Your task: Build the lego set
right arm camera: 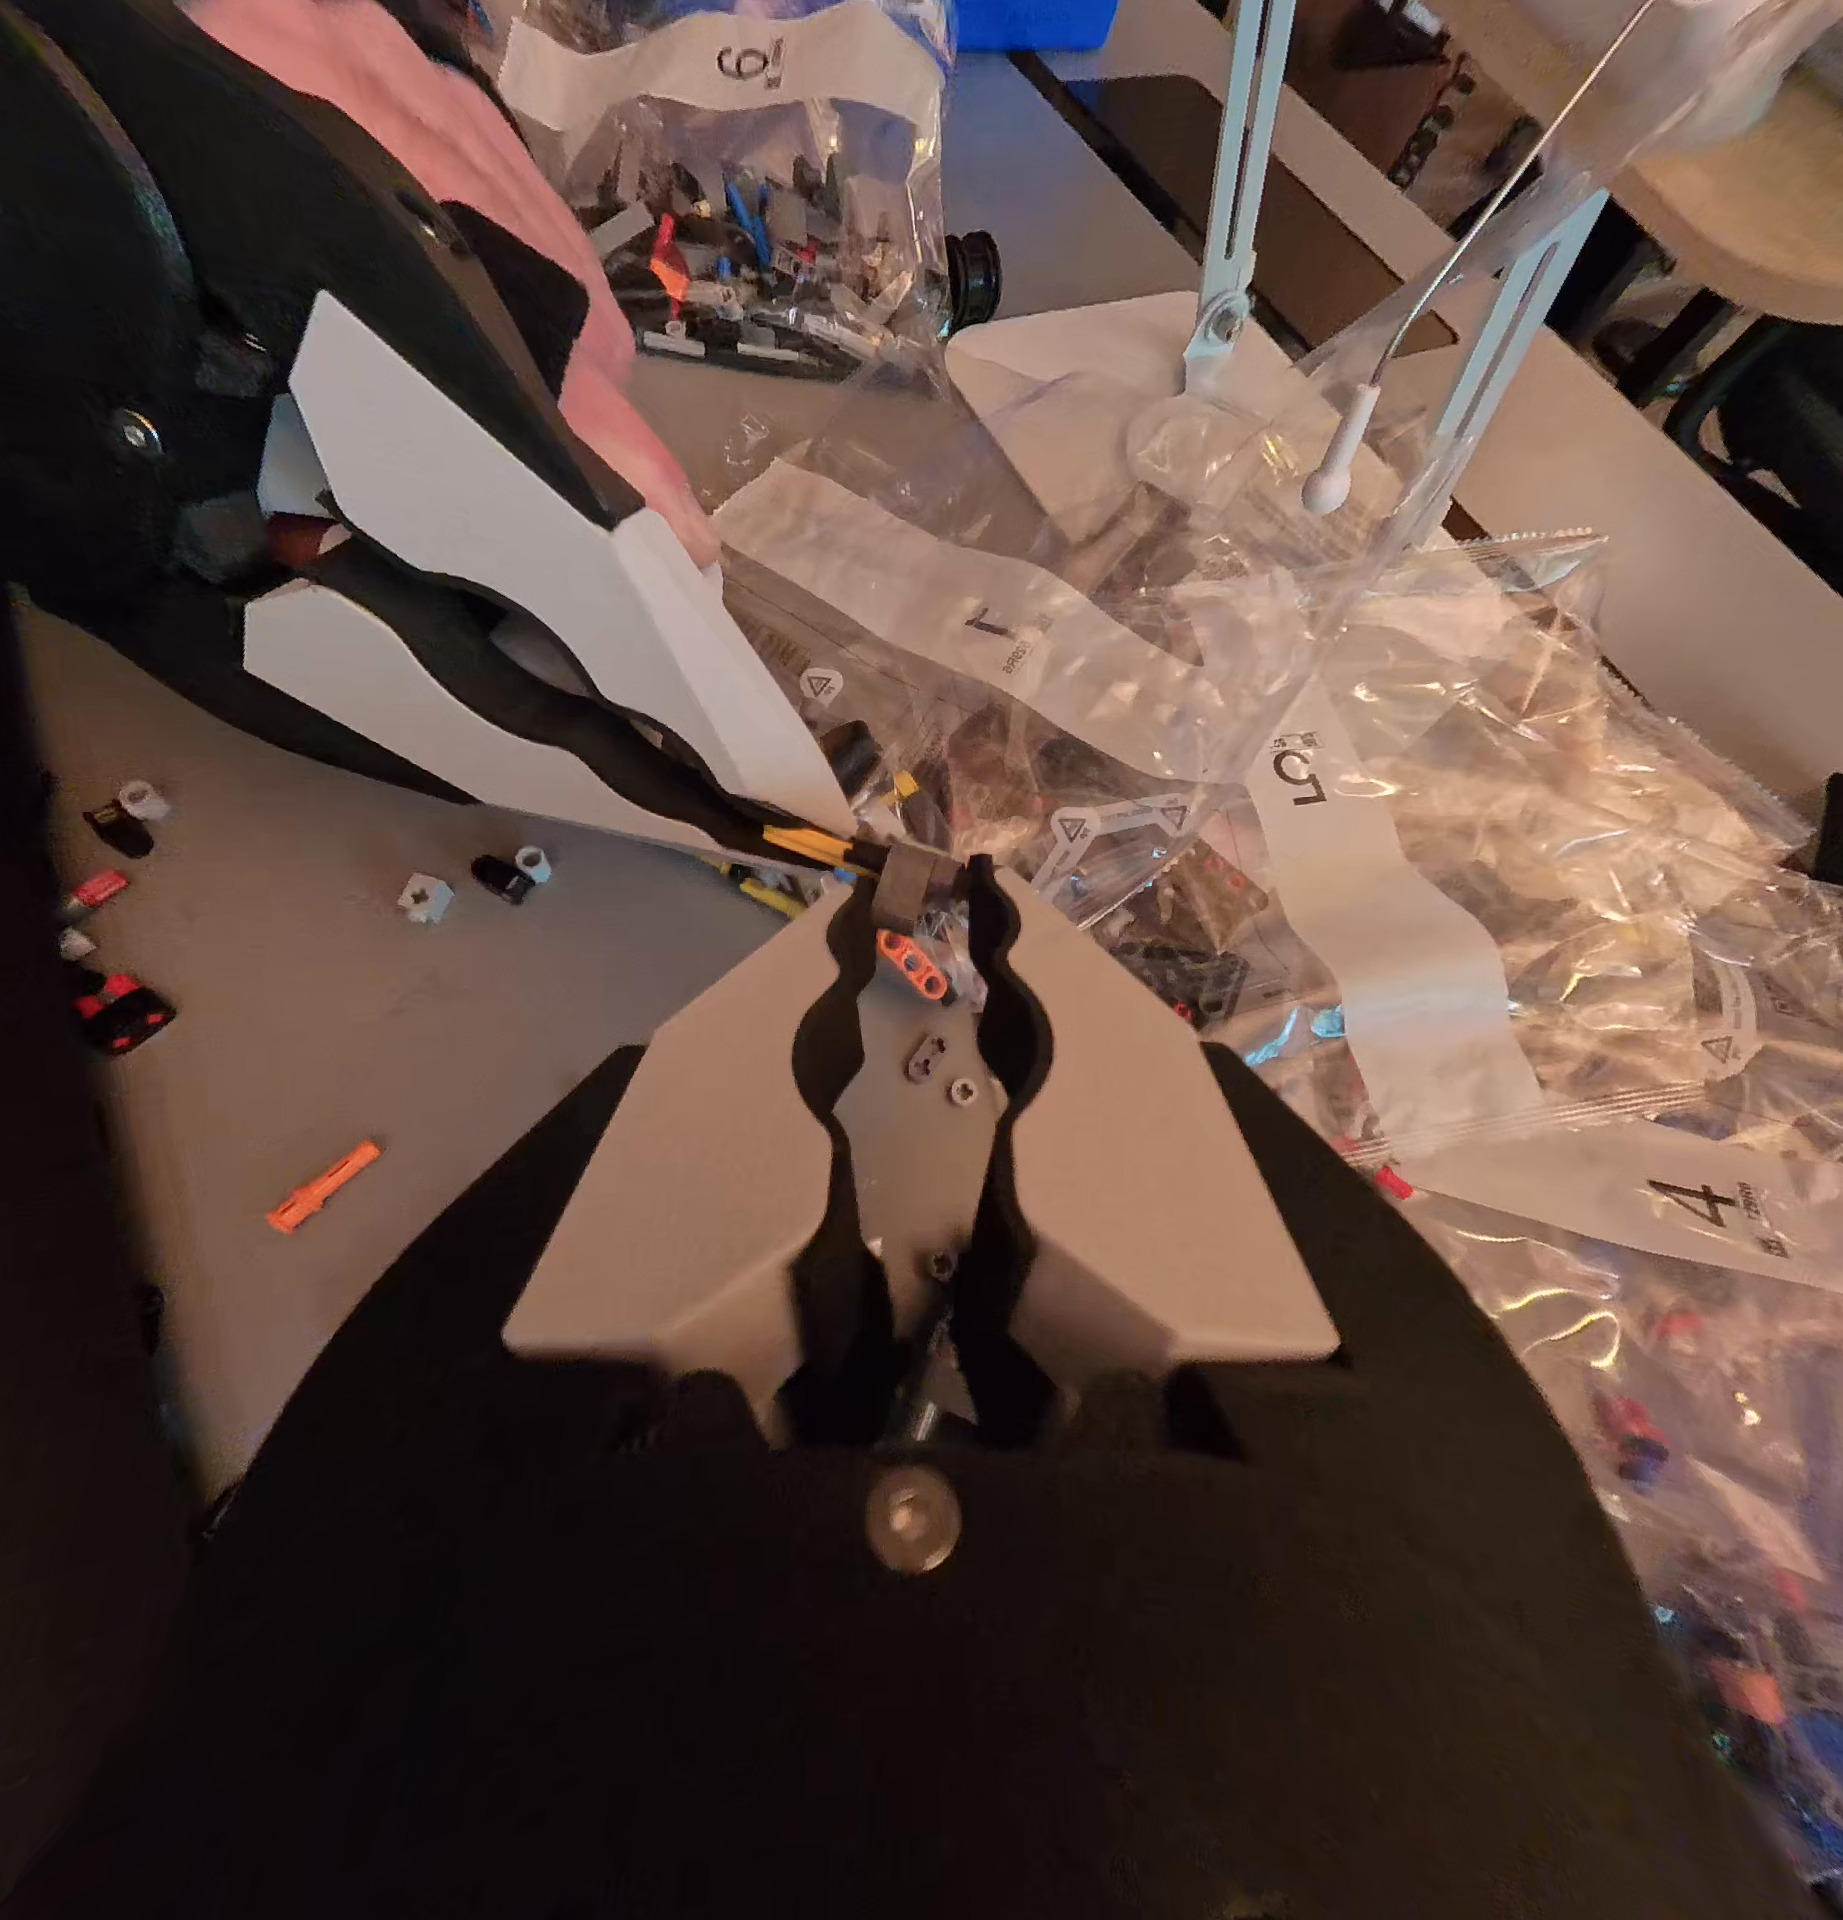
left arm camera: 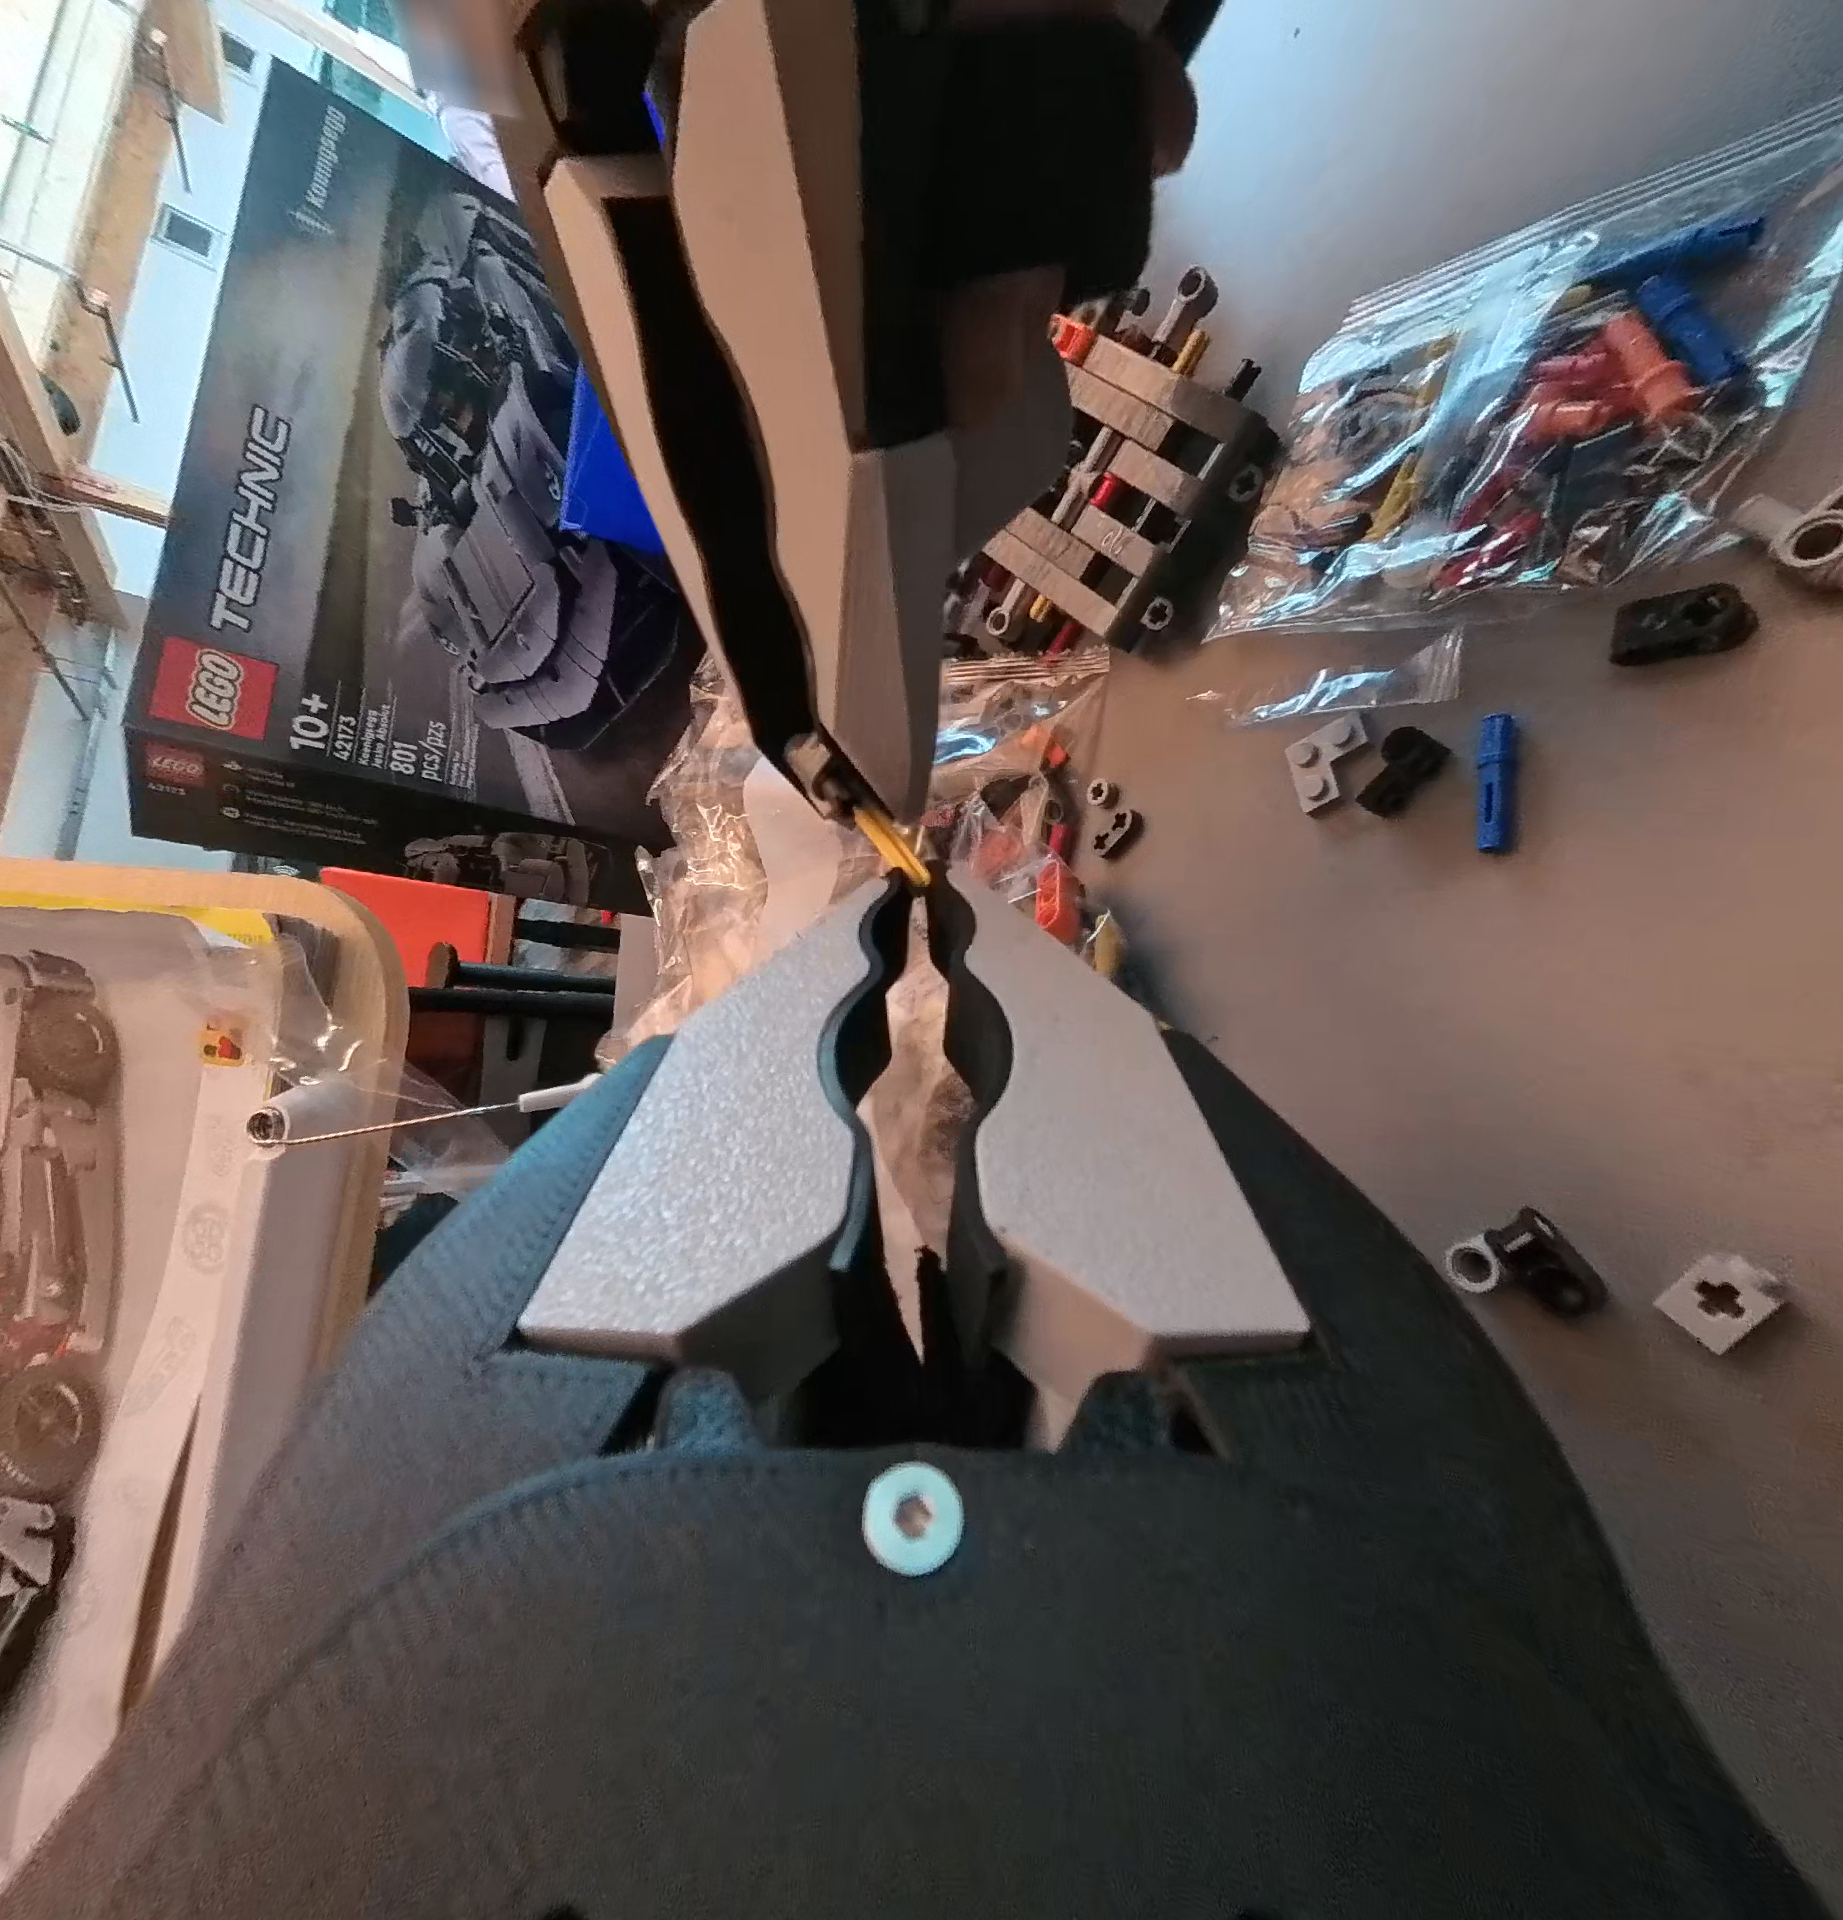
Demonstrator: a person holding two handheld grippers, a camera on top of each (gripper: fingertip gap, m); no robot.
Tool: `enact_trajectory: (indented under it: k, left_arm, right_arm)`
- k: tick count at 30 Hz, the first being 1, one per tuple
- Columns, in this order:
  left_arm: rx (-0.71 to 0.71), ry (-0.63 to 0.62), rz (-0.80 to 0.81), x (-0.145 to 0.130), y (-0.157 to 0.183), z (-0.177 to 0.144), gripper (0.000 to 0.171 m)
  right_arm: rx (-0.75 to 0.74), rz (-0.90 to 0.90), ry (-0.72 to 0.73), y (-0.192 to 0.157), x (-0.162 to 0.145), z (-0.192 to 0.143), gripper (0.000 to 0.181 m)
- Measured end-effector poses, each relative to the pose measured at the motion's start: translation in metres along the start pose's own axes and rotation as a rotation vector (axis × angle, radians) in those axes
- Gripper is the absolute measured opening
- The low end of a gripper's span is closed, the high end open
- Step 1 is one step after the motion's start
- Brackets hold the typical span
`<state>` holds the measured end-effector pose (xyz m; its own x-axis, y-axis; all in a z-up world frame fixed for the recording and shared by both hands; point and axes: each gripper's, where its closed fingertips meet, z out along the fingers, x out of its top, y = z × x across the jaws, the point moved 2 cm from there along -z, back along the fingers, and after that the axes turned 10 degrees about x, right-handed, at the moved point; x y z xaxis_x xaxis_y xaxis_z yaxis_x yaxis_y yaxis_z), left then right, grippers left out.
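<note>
In the left wrist view my left gripper is shut on a thin yellow axle that sticks out past its tips. My right gripper comes in from above, tip to tip with it, and holds a small dark grey connector at the axle's far end. In the right wrist view my right gripper is shut on that grey connector. My left gripper reaches in from the left with the yellow axle meeting the connector. Both hover above the grey table.
A partly built grey frame and a zip bag of coloured parts lie behind. Loose pieces lie around: a blue pin, a grey plate, an orange pin. Clear parts bags pile on the right. The set's box stands at the left. The tips of both grippers are at nearly the same place. Left tips and right tips are each some 15 cm from the orange pin.
</note>
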<state>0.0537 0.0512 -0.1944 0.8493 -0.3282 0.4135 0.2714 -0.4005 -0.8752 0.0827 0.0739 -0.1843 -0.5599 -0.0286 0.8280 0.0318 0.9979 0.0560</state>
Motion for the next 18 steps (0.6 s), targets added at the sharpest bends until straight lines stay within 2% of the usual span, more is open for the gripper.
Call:
enact_trajectory:
  k: [6,18]
  left_arm:
    - [0.012,-0.008,-0.01,-0.0011,-0.0042,0.0009,0.001]
    - [0.013,-0.01,-0.018,-0.001,-0.0052,0.0016,0.001]
  right_arm:
    - [-0.061,-0.044,-0.016,0.0024,0.001,0.0002,0.018]
    - [-0.066,-0.005,-0.005,0.0043,0.0012,0.0003,0.017]
